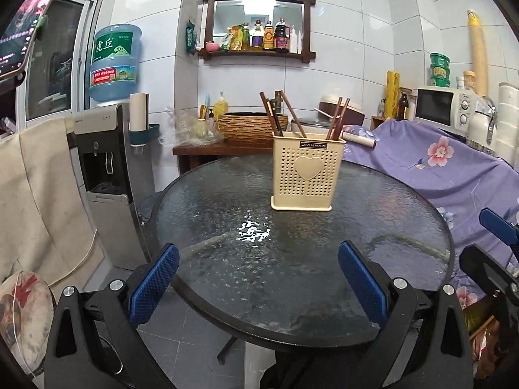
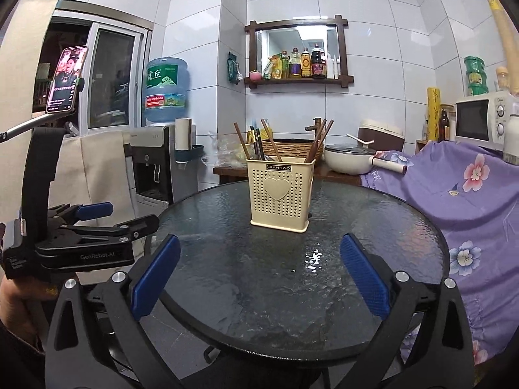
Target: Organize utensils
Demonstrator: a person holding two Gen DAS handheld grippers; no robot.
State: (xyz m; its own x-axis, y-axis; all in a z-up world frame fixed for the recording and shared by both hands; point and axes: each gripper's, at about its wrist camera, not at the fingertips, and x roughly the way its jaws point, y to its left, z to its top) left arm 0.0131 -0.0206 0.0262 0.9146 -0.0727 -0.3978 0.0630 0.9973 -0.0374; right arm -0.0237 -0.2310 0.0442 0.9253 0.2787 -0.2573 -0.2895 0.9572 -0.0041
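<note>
A cream perforated utensil holder (image 1: 307, 175) (image 2: 281, 192) with a heart on its front stands upright on the far half of the round glass table (image 1: 227, 259) (image 2: 246, 301). Several brown chopsticks (image 1: 337, 120) (image 2: 319, 139) lean inside it. My left gripper (image 1: 258, 253) hangs open over the table's near edge, nothing between its blue pads. My right gripper (image 2: 259, 246) is open and empty too, well short of the holder. In the right wrist view the left gripper (image 2: 94, 223) shows from the side at the left, held by a hand. The right gripper's blue fingertip (image 1: 496, 223) peeks in at the left wrist view's right edge.
A water dispenser (image 1: 107, 175) (image 2: 152, 162) stands left of the table. A purple floral cloth (image 1: 438, 168) (image 2: 470, 194) covers something at the right, with a microwave (image 1: 444, 107) behind. A wooden stand with a woven basin (image 1: 249, 126) sits beyond the table. A phone on a mount (image 2: 66, 79) is at left.
</note>
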